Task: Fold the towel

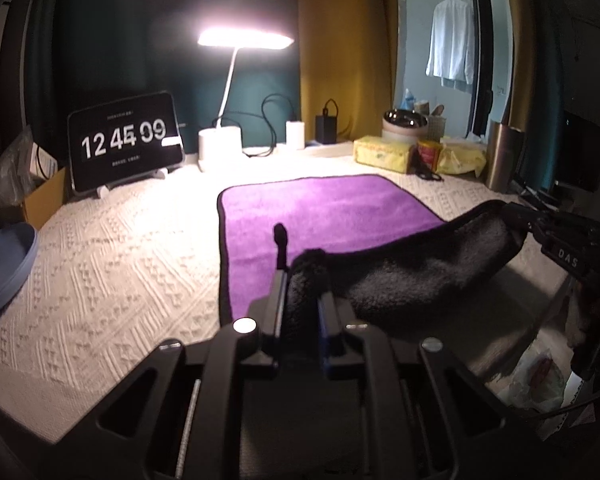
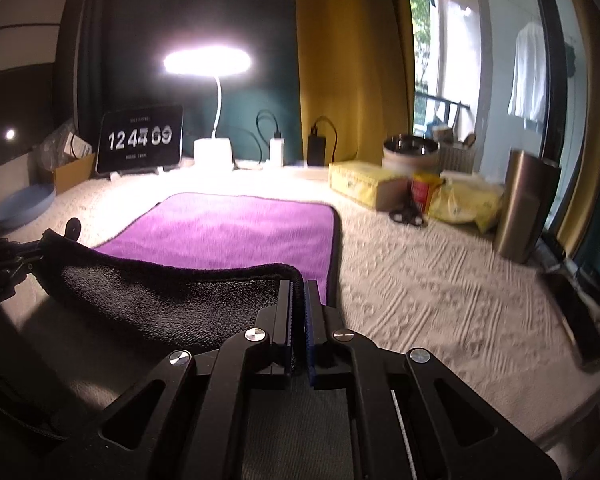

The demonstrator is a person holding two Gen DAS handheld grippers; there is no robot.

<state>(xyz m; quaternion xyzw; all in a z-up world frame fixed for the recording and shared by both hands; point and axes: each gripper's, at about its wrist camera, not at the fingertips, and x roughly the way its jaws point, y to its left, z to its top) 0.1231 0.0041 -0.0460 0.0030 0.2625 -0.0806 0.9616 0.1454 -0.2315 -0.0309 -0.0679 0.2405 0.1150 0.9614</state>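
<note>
A purple towel (image 1: 324, 212) with a dark edge and a grey-black underside lies on the white textured table cover (image 1: 112, 264). Its near edge is lifted and hangs between my two grippers, underside (image 1: 420, 268) showing. My left gripper (image 1: 300, 276) is shut on the near left corner. My right gripper (image 1: 516, 220) holds the near right corner at the right of the left wrist view. In the right wrist view the towel (image 2: 228, 228) lies ahead, my right gripper (image 2: 298, 292) is shut on its corner, and my left gripper (image 2: 56, 240) holds the other corner at the far left.
At the back stand a tablet clock (image 1: 126, 140), a lit desk lamp (image 1: 220, 148), a charger (image 1: 326, 128), yellow tissue packs (image 1: 384, 152), a red can (image 1: 428, 154), a metal bowl (image 1: 404, 120) and a metal tumbler (image 1: 502, 156). A blue dish (image 1: 4, 268) sits at the left. Scissors (image 2: 410, 214) lie near the packs.
</note>
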